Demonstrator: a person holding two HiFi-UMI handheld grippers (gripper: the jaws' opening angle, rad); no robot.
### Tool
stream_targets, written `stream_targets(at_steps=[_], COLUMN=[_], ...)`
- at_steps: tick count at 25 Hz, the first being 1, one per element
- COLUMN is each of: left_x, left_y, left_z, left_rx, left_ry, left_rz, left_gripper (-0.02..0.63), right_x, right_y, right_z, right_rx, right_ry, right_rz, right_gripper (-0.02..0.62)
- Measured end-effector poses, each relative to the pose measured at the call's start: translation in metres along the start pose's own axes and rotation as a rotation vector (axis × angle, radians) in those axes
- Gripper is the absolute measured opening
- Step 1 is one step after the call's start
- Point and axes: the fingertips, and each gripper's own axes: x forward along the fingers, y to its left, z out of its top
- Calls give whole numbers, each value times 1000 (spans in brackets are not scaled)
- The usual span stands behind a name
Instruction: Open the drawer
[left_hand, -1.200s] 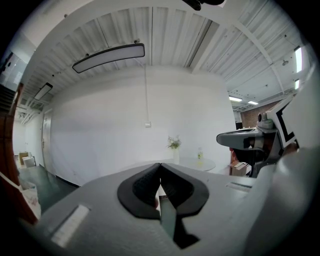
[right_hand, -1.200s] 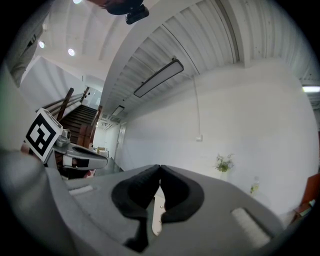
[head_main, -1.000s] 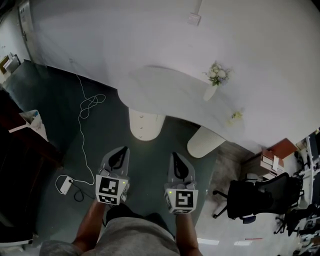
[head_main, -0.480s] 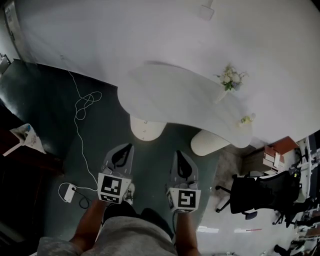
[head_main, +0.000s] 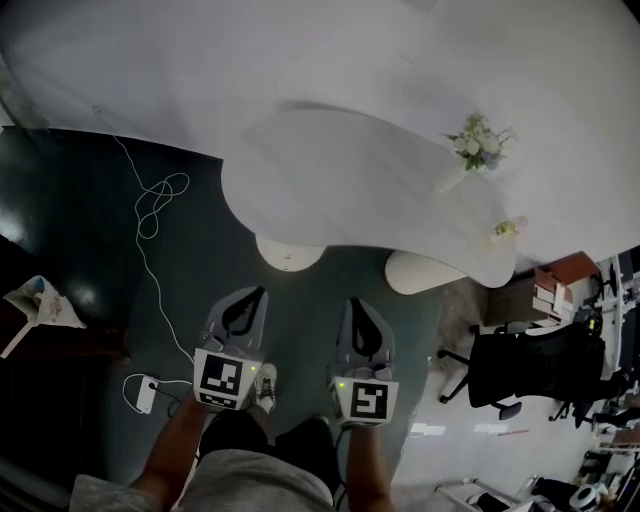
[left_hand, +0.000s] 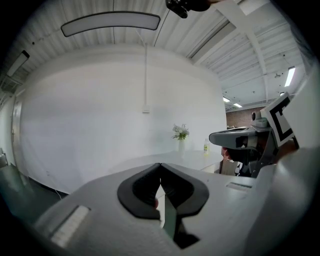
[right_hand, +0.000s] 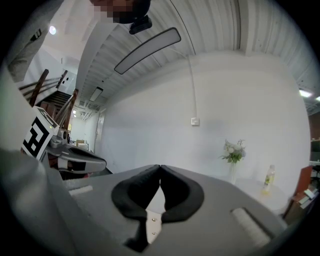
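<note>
Left of the table (head_main: 350, 185) a white cable (head_main: 150, 205) lies in loops on the dark floor. It ends at a small white box (head_main: 143, 392) on our side of the table.

We hold the left gripper (head_main: 248, 300) in front of the table, well apart from it. Its jaws are pressed together and nothing is between them. Just beside it, to the right, is the right gripper (head_main: 357, 305), also closed and empty. Both point toward the table, almost level.

We cannot see a drawer plainly. Under the table stand two rounded white bases. The left base (head_main: 288, 253) lies ahead, between the lines of the two grippers and a little nearer to the left one. It shows a small dot that may be a knob, but we cannot tell. The right base (head_main: 425, 272) lies ahead and to the right of the right gripper.

We judge that the drawer, if it is here, sits in the front of one of these bases. So the task is only at the approach, and nothing is touched yet. The next move asks us to come closer and lower, and to open the jaws before the handle.

On the right end of the table stand a vase (head_main: 478, 145) with flowers and a small bottle (head_main: 507, 228). Right of the table is a black chair (head_main: 540, 365).
</note>
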Motion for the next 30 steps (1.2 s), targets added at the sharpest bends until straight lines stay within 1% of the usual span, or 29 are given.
stream_targets(at_steps=[6,11,16,21,25,30], left_x=[35,62,93,120,142,167], left_y=[9,7,6,0,-5,-13], left_z=[-28,-65,-109,-163,-205,-260], left_rx=[-8,-14,-23,-38,-39,-36], left_ry=[20,65,63,84,83,105], left_rz=[-18,-19,1,24,41,52], left_gripper=[11,11,11,11,11,11], right_x=[34,61,88,105,119,139], right_y=[-5,-7,-9,-14,-26,-31], right_z=[-34,-72,-116,-174,-233,-303], right_rx=[29,38,35,34,57,53], right_ry=[20,25,21,42,74,105], right_rz=[-6,18,40,63,49,68], right_gripper=[3,3,3,3,3,3])
